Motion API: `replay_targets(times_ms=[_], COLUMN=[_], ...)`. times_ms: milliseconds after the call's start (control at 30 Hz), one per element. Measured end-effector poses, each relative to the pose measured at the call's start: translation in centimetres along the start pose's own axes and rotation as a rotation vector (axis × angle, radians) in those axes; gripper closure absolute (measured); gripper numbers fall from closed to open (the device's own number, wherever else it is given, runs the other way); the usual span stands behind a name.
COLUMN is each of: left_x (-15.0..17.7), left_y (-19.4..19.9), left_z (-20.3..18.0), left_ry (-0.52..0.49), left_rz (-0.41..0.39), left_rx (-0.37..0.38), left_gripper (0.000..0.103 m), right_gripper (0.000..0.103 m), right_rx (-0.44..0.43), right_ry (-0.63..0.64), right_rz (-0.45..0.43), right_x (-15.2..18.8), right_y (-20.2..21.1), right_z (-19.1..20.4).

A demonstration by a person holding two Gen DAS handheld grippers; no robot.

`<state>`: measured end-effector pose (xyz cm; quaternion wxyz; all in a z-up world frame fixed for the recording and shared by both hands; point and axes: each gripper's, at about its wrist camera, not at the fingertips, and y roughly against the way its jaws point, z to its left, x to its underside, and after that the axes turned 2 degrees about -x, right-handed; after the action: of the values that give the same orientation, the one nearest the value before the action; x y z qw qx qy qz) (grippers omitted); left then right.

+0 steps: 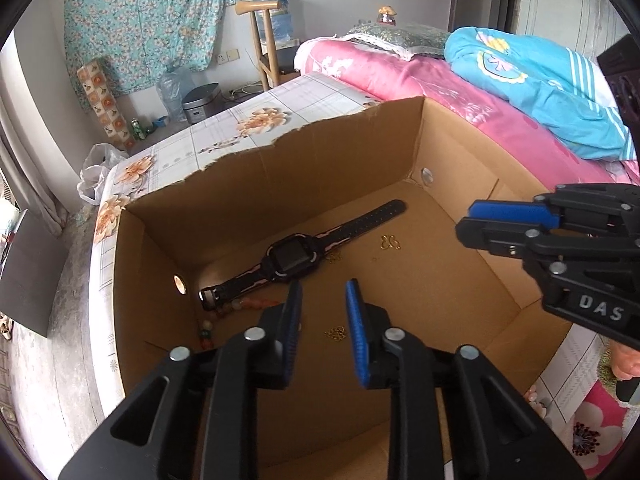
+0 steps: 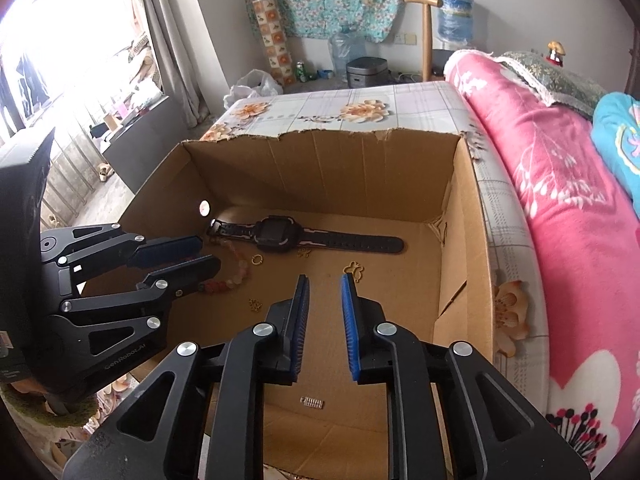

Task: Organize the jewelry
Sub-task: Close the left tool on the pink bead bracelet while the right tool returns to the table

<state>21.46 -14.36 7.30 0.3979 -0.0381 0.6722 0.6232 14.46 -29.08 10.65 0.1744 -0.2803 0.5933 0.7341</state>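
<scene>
1. Both tools are hovering over the open cardboard box [image 2: 320, 168]: the left gripper [image 1: 323, 334] and the right gripper [image 2: 324, 322] are each standing slightly parted, gripping nothing.
2. The jewelry is lying on the box floor: a black watch [image 2: 280, 236] at the far side, a bead bracelet [image 2: 234, 268] to its left, and small gold pieces [image 2: 354, 270] nearer the middle.
3. Risk: the gold pieces are looking tiny and flat, so narrow jaws may be skidding over them or pinching cardboard.
4. Risk: with the grippers working close together, they may be colliding.
5. The box is sitting on a floral-print bed [image 2: 360, 100] beside pink bedding [image 2: 560, 184]; a bright window [image 2: 60, 60] is lighting the left.
</scene>
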Motion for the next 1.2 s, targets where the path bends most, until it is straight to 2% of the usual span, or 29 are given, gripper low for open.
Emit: replay_targets(times_ms=[267, 400, 533, 600, 700, 833, 967, 1033, 1067, 1200], left_x=[0.5, 1.7, 4.6, 6.4, 8.5, 11.3, 12.9, 13.3, 13.4, 13.5], left_y=[1.4, 4.4, 9.6, 11.9, 13.7, 12.9, 9.5, 7.3, 6.4, 3.8], left_z=[-0.1, 0.1, 0.3, -0.1, -1.6, -5.2, -10.6, -13.5, -14.7, -17.8], left_ry=[0.004, 0.027, 0.037, 0.016, -0.029, -0.105, -0.257, -0.338, -0.370, -0.452], left_rz=[-0.025, -0.084, -0.195, -0.239, -0.267, -0.250, -0.222, -0.185, -0.168, -0.121], left_rx=[-0.004, 0.054, 0.145, 0.191, 0.247, 0.339, 0.327, 0.317, 0.322, 0.307], left_gripper=[0.069, 0.052, 0.037, 0.034, 0.031, 0.031, 0.032, 0.042, 0.044, 0.058], right_gripper=[0.074, 0.067, 0.063, 0.063, 0.063, 0.063, 0.063, 0.064, 0.064, 0.066], right_rx=[-0.015, -0.029, -0.002, 0.019, 0.036, 0.055, 0.047, 0.041, 0.048, 0.067], right_ry=[-0.022, -0.034, -0.060, -0.086, -0.152, -0.261, -0.391, -0.430, -0.438, -0.454], right_rz=[-0.070, -0.146, -0.226, -0.236, -0.203, -0.106, -0.043, -0.024, -0.018, -0.003], right_x=[0.3, 1.6, 4.5, 6.2, 9.4, 13.6, 16.7, 17.7, 18.1, 18.9], right_y=[3.0, 6.7, 11.3, 12.6, 13.0, 10.4, 8.4, 7.4, 7.1, 6.1], right_z=[0.3, 0.5, 0.2, -0.2, -0.9, -2.1, -3.5, -4.1, -4.3, -4.7])
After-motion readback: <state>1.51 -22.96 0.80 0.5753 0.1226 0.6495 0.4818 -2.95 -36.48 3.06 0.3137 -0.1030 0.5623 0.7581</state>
